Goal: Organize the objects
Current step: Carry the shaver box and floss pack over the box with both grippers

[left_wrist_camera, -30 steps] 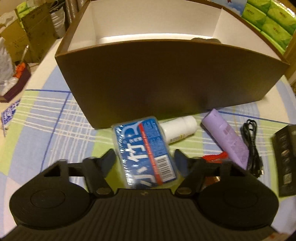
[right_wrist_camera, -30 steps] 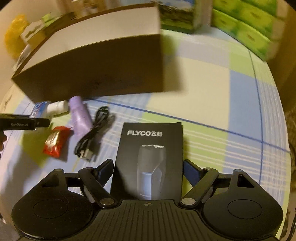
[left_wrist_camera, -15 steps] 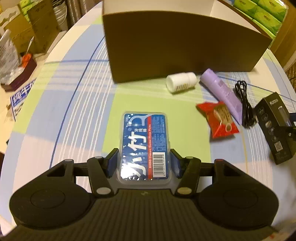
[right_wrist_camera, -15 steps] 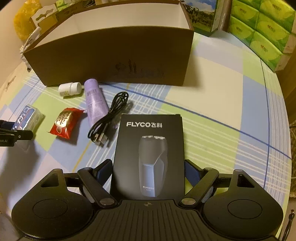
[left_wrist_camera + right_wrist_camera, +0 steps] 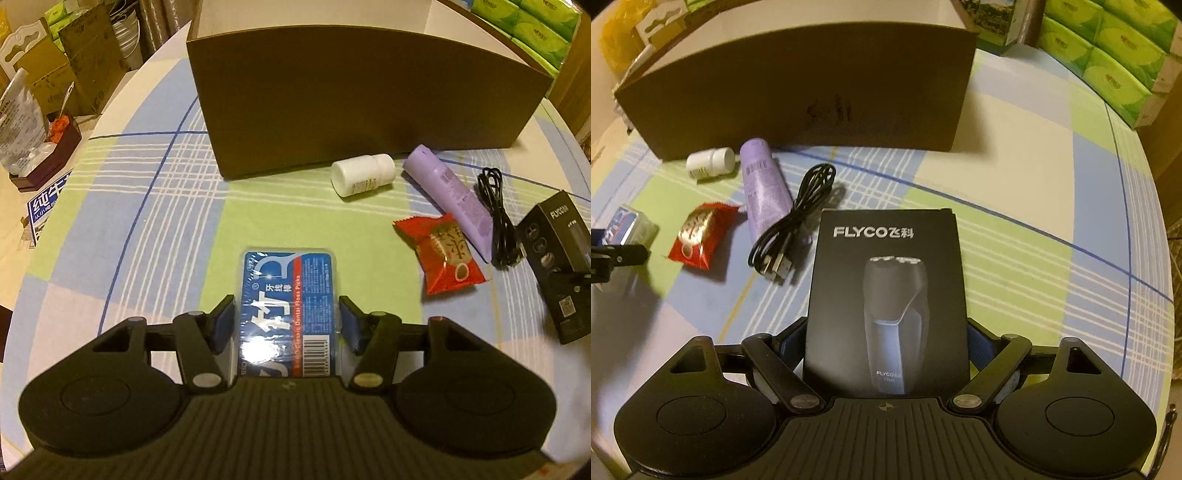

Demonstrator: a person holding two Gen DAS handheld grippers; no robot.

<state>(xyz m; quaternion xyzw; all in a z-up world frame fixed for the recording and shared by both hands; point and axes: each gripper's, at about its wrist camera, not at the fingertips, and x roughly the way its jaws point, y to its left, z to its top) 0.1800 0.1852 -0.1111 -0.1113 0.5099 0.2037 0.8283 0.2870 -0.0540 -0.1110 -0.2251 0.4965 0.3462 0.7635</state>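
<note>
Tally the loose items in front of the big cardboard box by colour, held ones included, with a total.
Black: 2, shaver box and coiled USB cable
Blue: 1, floss pick pack
White: 1, pill bottle
Purple: 1, tube
Red: 1, snack packet
Total: 6

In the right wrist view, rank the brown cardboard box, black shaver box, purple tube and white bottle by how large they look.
1. brown cardboard box
2. black shaver box, though it sits closest to the camera, which inflates it
3. purple tube
4. white bottle
</note>
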